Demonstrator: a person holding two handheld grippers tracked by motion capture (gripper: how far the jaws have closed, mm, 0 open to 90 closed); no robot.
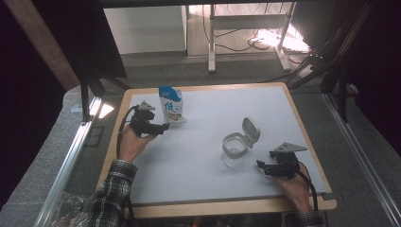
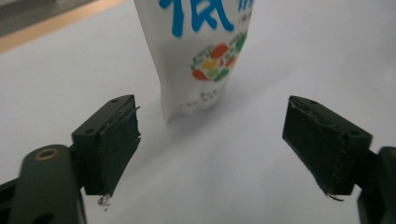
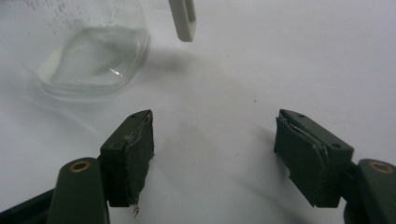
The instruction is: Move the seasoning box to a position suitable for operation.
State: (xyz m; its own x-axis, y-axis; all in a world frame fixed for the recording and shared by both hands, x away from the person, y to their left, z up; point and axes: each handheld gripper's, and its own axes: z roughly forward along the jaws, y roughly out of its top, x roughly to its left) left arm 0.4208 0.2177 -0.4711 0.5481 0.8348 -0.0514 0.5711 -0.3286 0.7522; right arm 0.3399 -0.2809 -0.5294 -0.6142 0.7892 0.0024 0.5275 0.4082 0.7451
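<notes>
- Reaching my left gripper (image 1: 163,126) toward the pouch (image 1: 171,106), jaws wide, nothing between them; pouch stands upright just ahead at the surface (image 1: 198,156) far-left.
- Right gripper (image 1: 264,166) wide, empty, beside the open jar (image 1: 235,150).
- Risk: a jaw nudges the pouch, it topples.
- Risk: grabbing low crumples it, contents spill.

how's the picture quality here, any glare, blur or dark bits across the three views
High view: dark at the edges, with a blown-out bright patch on the floor behind the table. Left gripper view: the pouch is soft, its print blurred, the jaw pads sharper. Right gripper view: the clear jar is hazy with pale glints, casting a faint shadow.
</notes>
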